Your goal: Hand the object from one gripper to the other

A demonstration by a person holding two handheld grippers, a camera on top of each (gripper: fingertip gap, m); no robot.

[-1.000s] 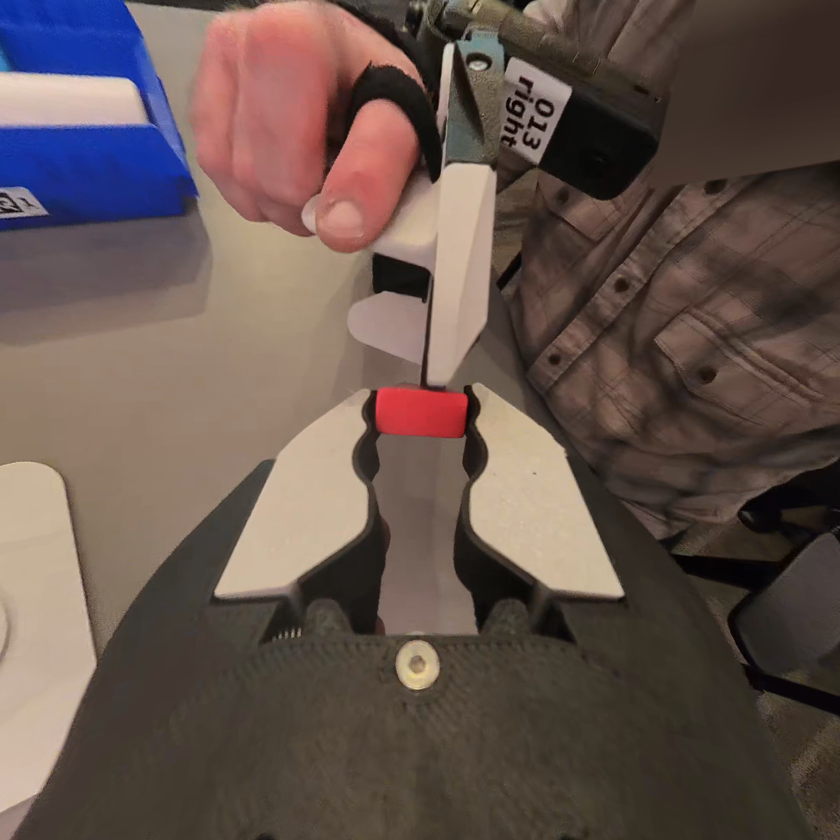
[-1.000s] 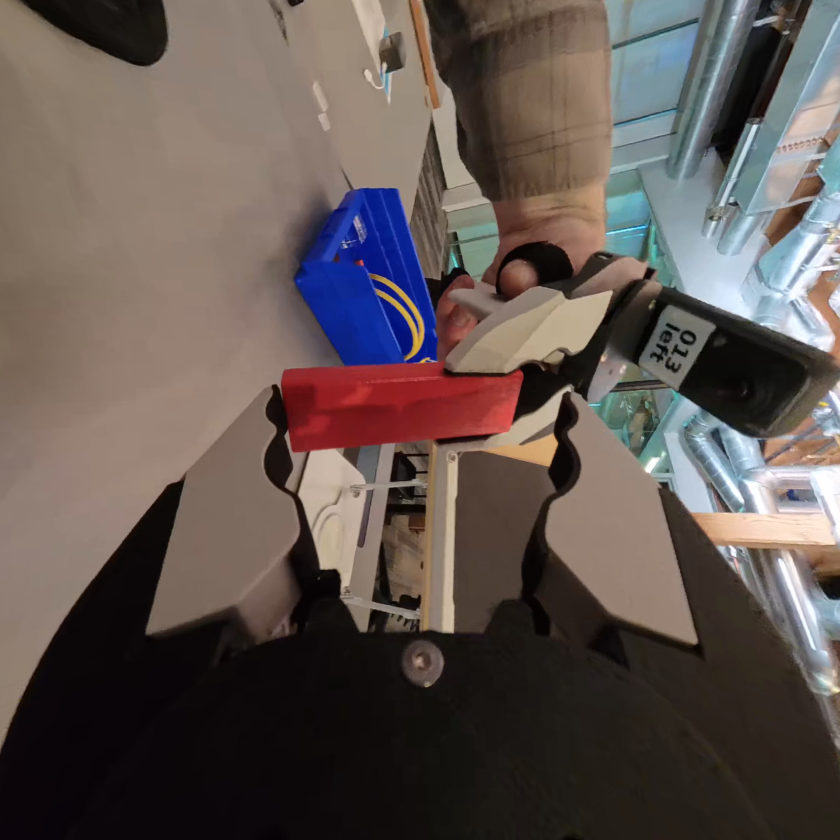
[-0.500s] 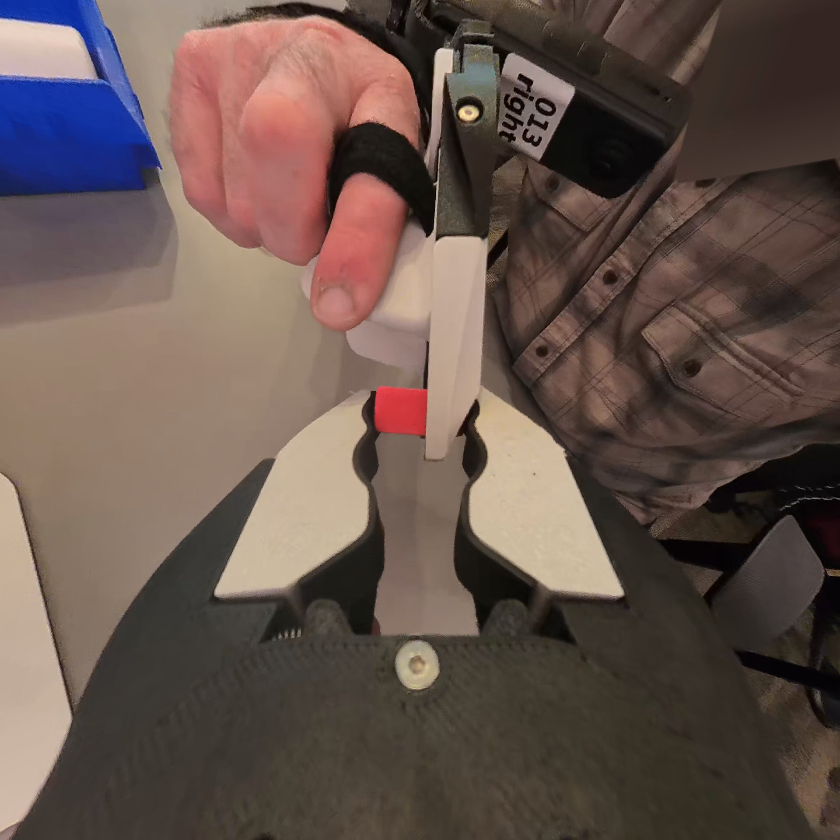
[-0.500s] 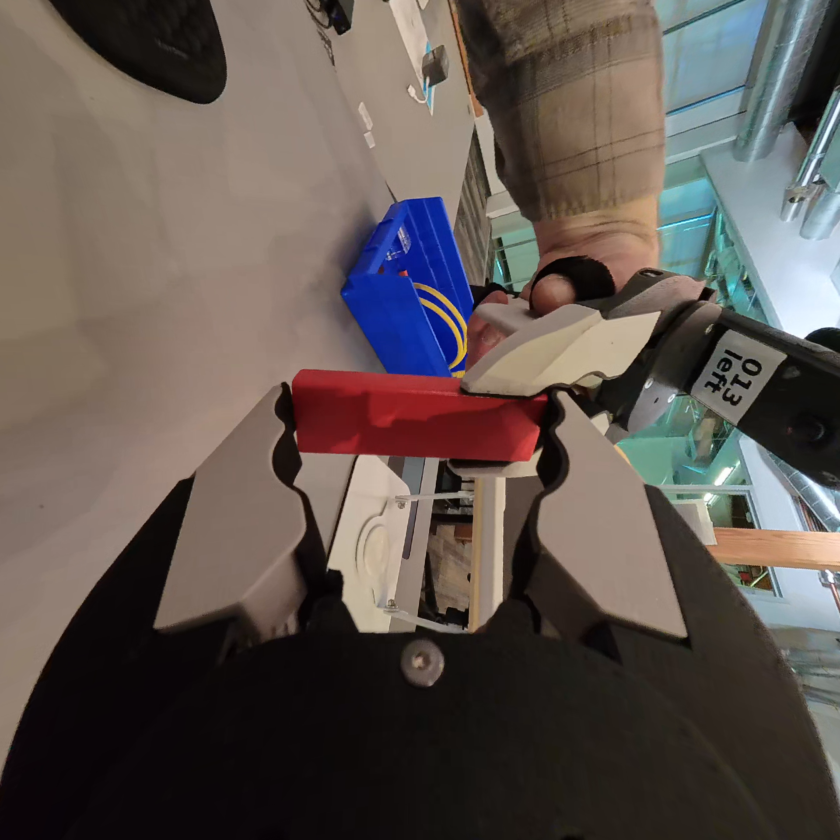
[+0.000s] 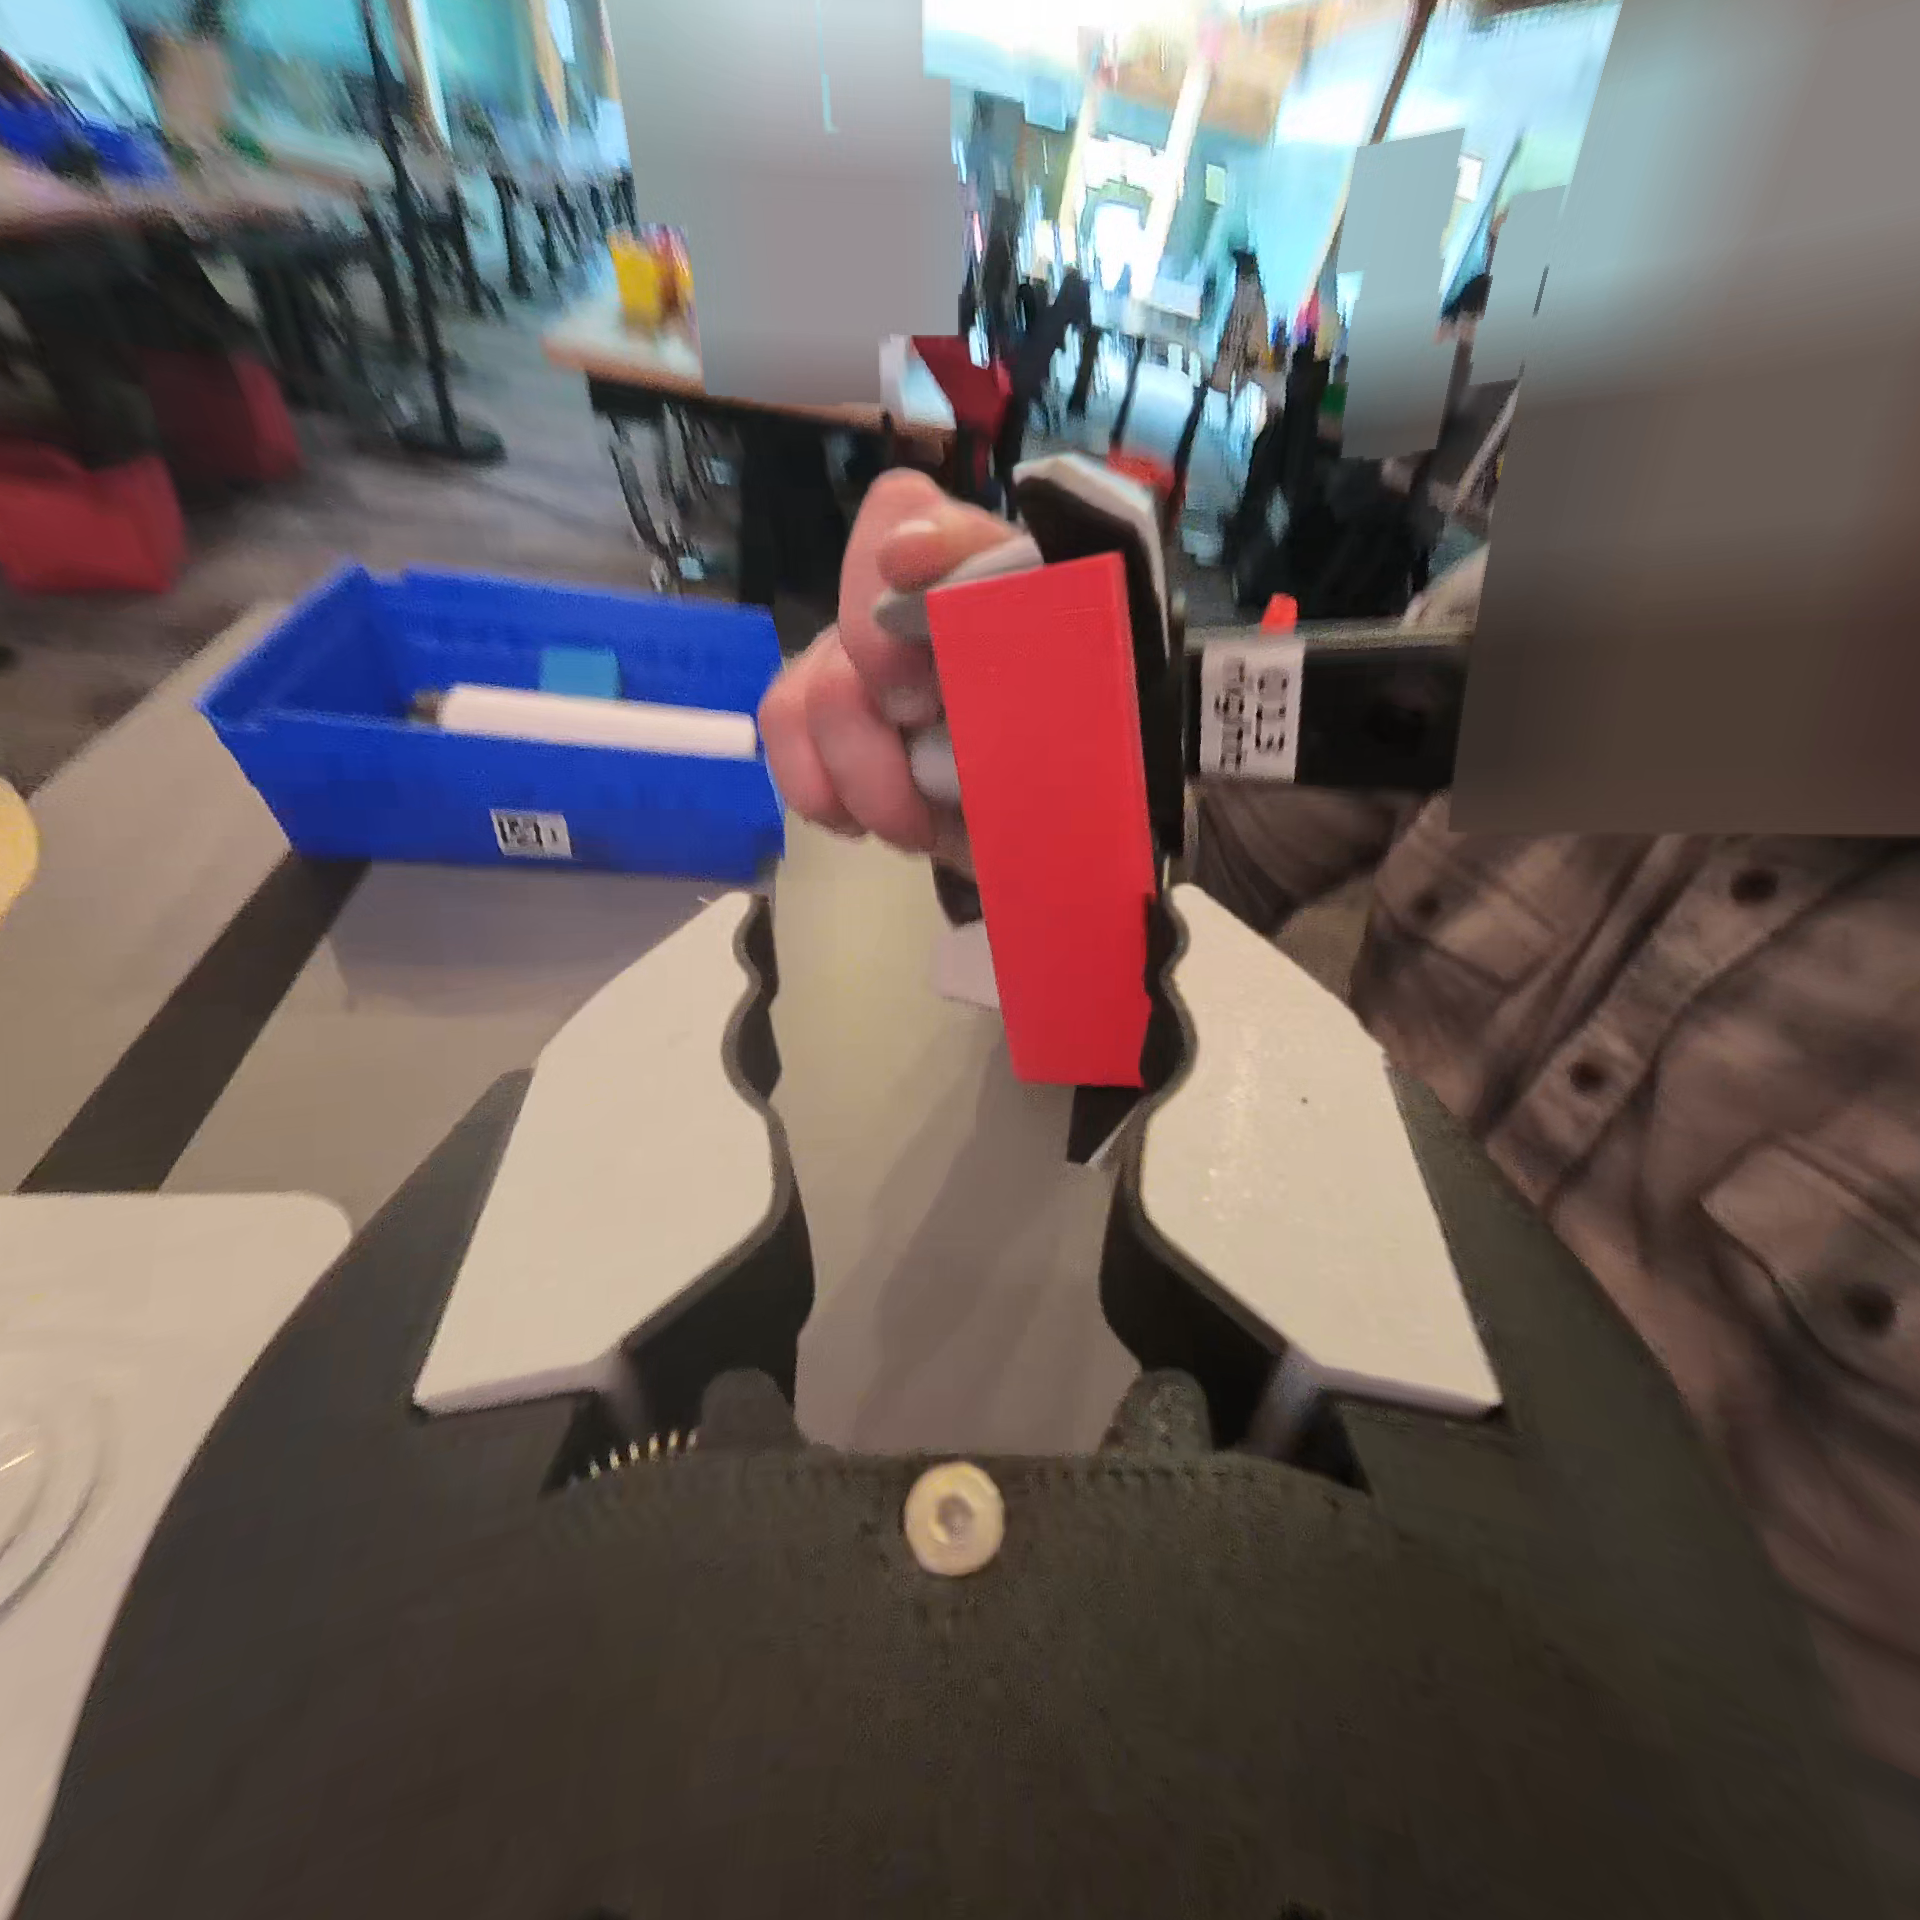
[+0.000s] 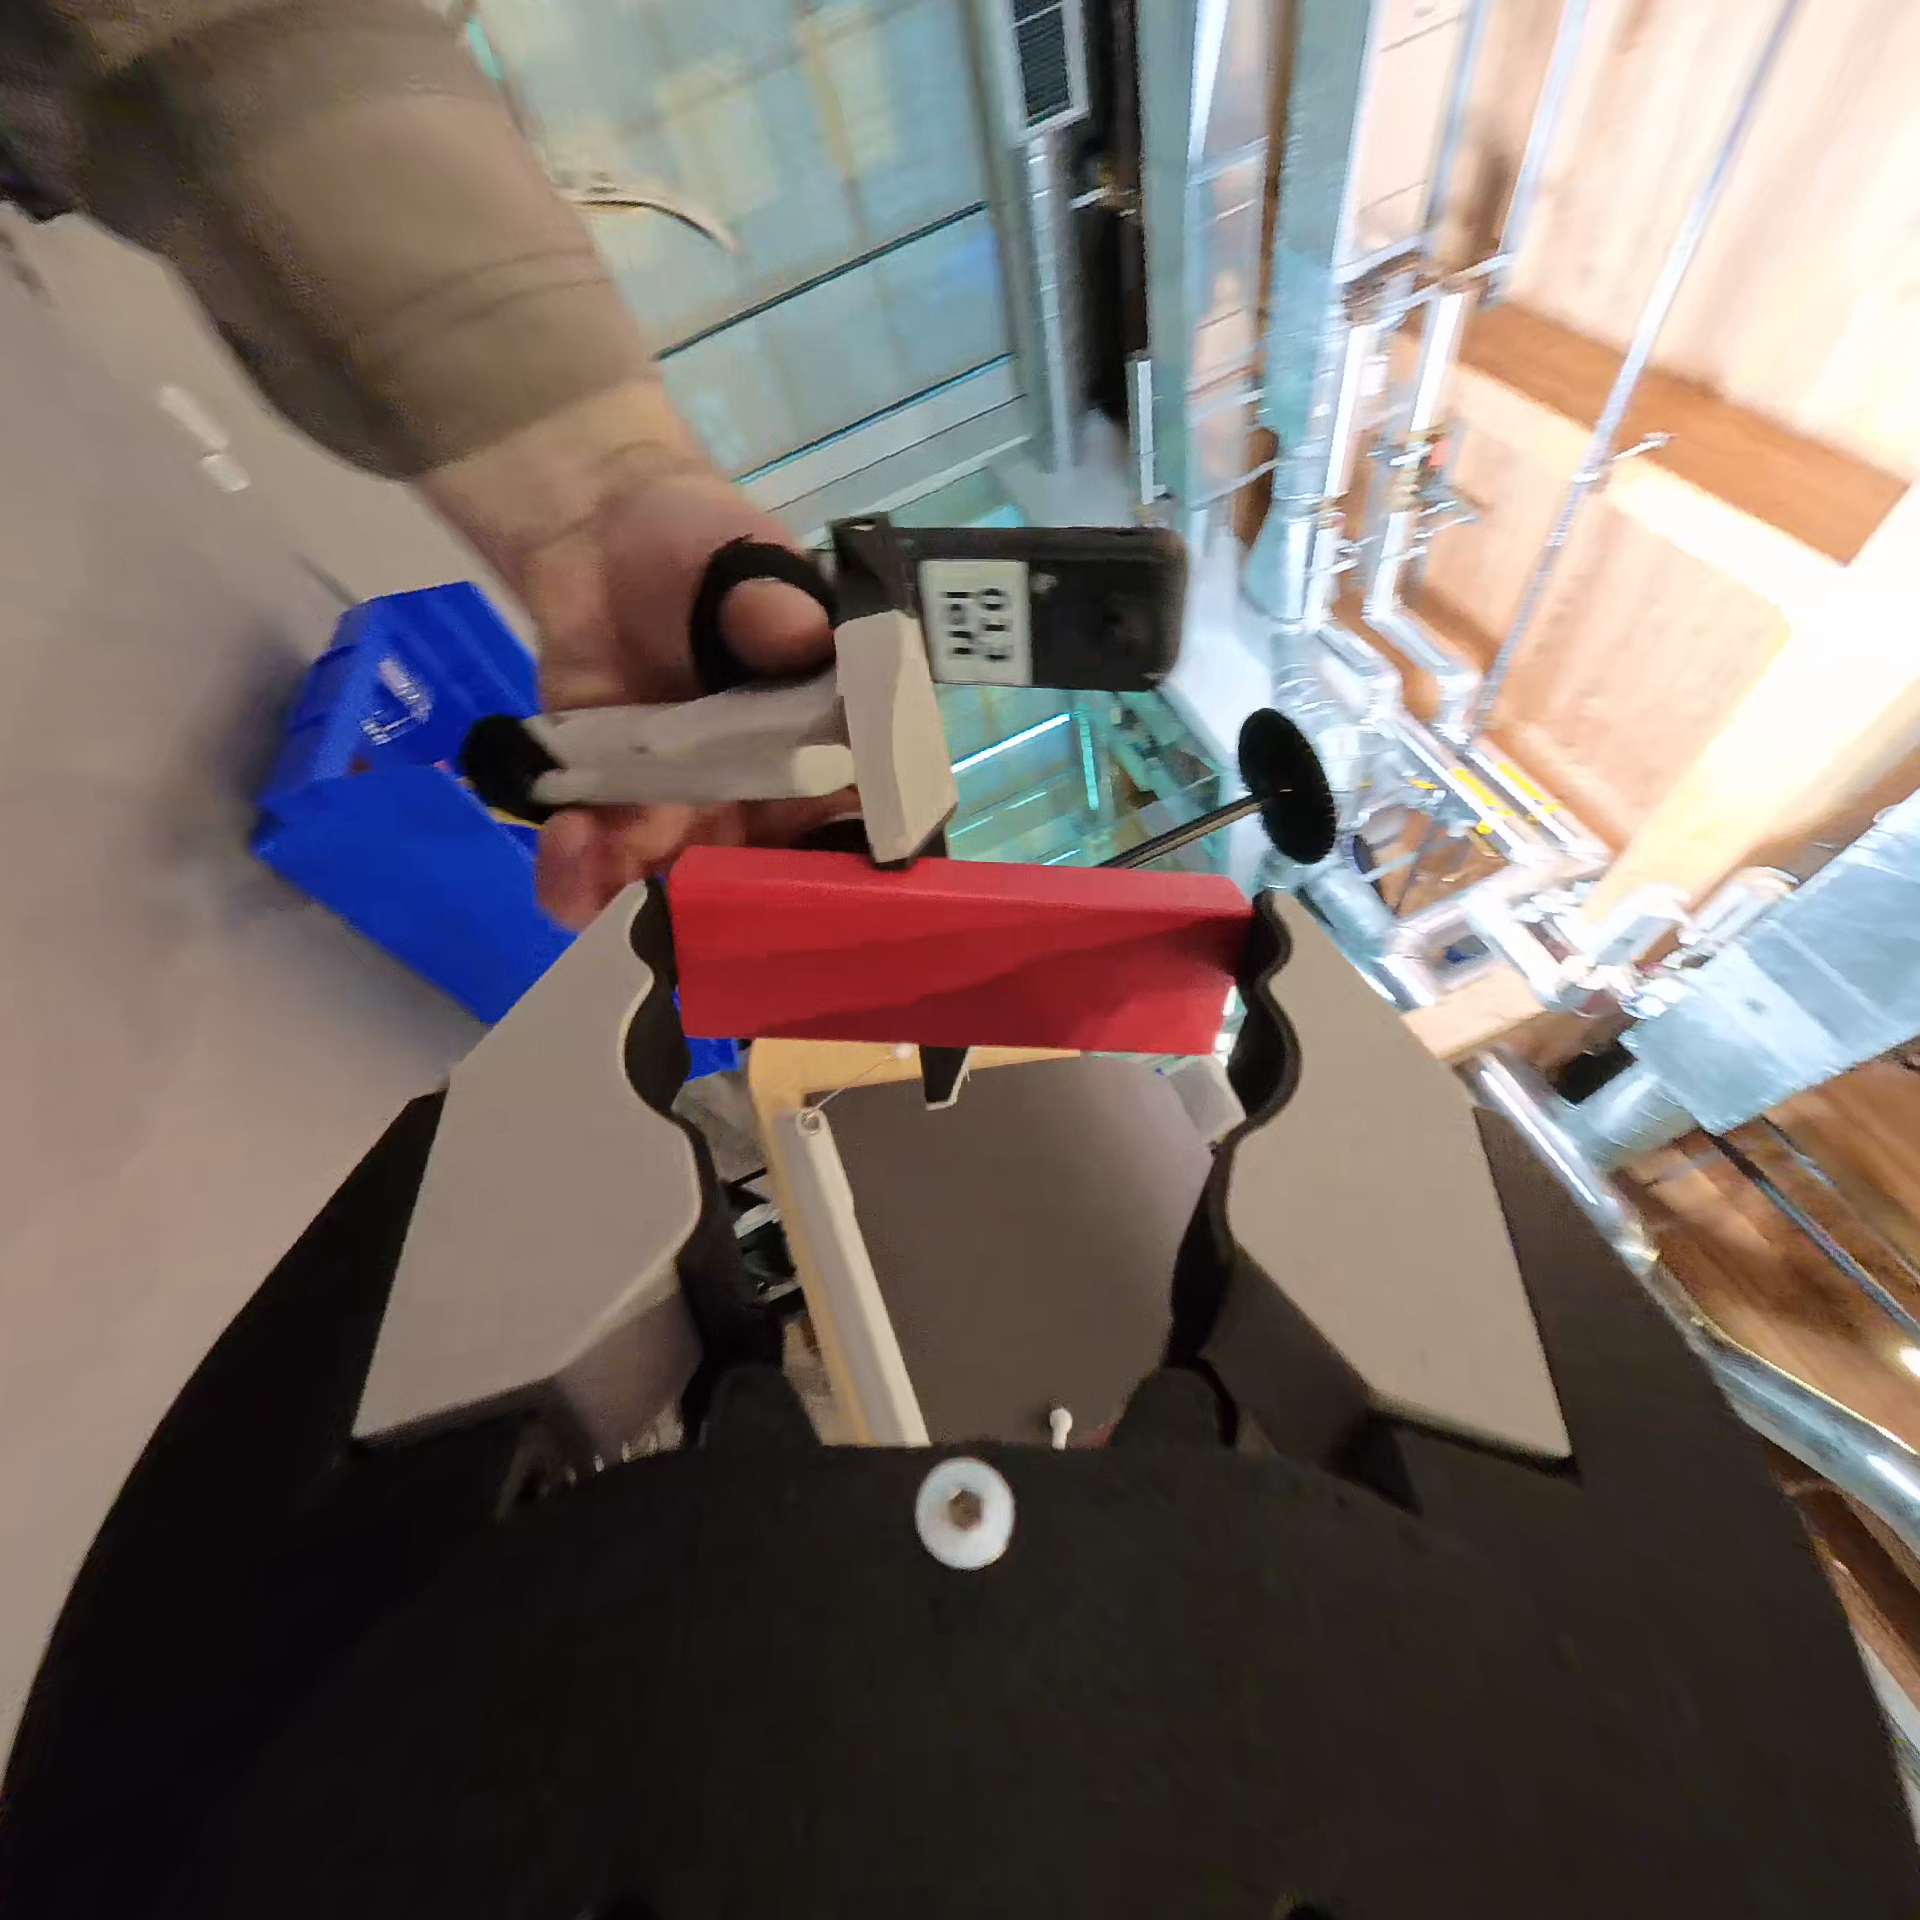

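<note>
A red block (image 6: 951,961) spans the whole gap between the right gripper (image 6: 956,971) fingers, leaving no room between them. In the left wrist view, the left gripper (image 5: 961,997) stands spread, and the block lies against its right finger, with open space toward the left finger. A blue bin (image 5: 488,717) sits on the grey table (image 5: 135,935) beyond, to the left.

Matt smooth red block (image 6: 945,961), glossy blue plastic bin (image 5: 499,769), finely grained pale-grey fingers (image 5: 1283,1164) on rough black housings.
</note>
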